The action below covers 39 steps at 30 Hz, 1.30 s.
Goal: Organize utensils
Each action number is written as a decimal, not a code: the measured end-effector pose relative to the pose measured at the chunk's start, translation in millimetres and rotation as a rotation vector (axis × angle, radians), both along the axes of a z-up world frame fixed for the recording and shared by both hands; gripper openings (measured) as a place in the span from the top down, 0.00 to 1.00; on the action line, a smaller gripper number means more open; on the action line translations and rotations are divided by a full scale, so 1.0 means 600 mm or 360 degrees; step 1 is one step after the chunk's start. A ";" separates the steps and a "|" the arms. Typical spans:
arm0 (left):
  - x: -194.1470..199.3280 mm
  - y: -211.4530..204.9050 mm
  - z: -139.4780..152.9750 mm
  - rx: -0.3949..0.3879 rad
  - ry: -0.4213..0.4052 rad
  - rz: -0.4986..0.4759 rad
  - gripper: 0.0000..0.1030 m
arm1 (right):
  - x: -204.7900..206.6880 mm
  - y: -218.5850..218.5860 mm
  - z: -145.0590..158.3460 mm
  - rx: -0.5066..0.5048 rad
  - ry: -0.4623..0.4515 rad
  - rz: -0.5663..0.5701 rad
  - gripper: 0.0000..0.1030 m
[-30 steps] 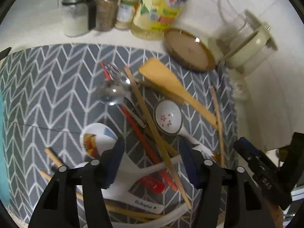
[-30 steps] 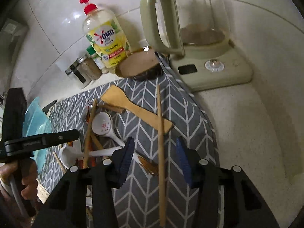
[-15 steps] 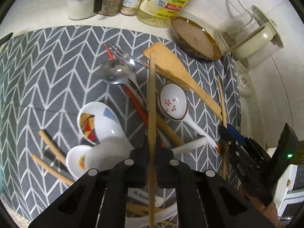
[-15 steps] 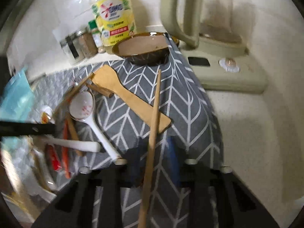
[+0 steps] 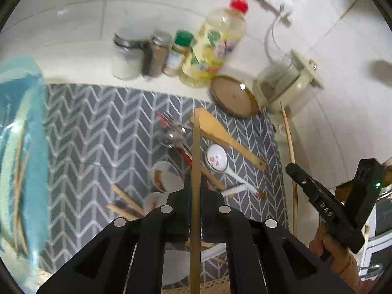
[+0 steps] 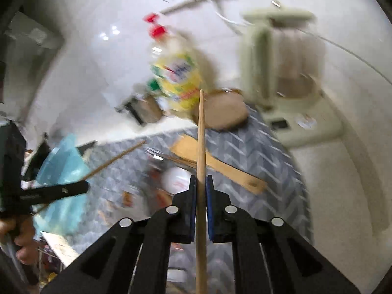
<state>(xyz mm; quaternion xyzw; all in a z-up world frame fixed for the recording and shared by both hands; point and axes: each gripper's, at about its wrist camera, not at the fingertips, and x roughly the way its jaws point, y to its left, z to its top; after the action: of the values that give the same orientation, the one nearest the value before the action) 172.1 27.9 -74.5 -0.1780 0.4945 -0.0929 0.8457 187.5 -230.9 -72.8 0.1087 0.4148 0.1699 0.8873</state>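
Nearest: left gripper [image 5: 195, 191], jaws closed on long wooden chopstick [image 5: 195, 161]; right gripper [image 6: 201, 188], jaws closed on second wooden chopstick [image 6: 201, 142], both raised off mat. Below, on grey chevron mat [image 5: 98, 122]: white ceramic spoons [image 5: 216, 158], loose chopsticks [image 5: 127, 198], metal fork [image 5: 171, 121], flat wooden spatula [image 5: 220, 132], all unsorted. Left: blue container [image 5: 22, 147] holding thin sticks. Judged early stage; most utensils remain.

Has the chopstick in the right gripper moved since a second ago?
Yes. The chopstick has been lifted off the grey mat; its tip now overlaps the brown bowl, clamped in the right gripper.
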 end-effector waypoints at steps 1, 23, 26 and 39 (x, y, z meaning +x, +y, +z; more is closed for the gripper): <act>-0.007 0.012 0.011 -0.0005 -0.0021 0.0015 0.93 | -0.001 0.017 0.016 0.0039 -0.0022 0.0022 0.92; -0.114 0.457 0.011 0.0220 -0.0021 0.0598 0.93 | 0.042 0.622 -0.020 0.0218 0.0507 0.0587 0.92; -0.106 0.459 -0.012 0.0191 0.0027 0.0590 0.93 | 0.036 0.657 -0.053 0.0076 0.0593 0.0596 0.92; -0.127 0.420 0.060 0.0224 -0.0084 0.0627 0.74 | 0.043 0.578 0.038 0.0178 0.0472 0.0606 0.91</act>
<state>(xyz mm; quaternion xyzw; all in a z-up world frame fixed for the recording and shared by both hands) 95.7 280.0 -38.4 -0.2091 0.4330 0.1044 0.8706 213.5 115.8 -50.1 0.1013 0.5434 0.3389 0.7613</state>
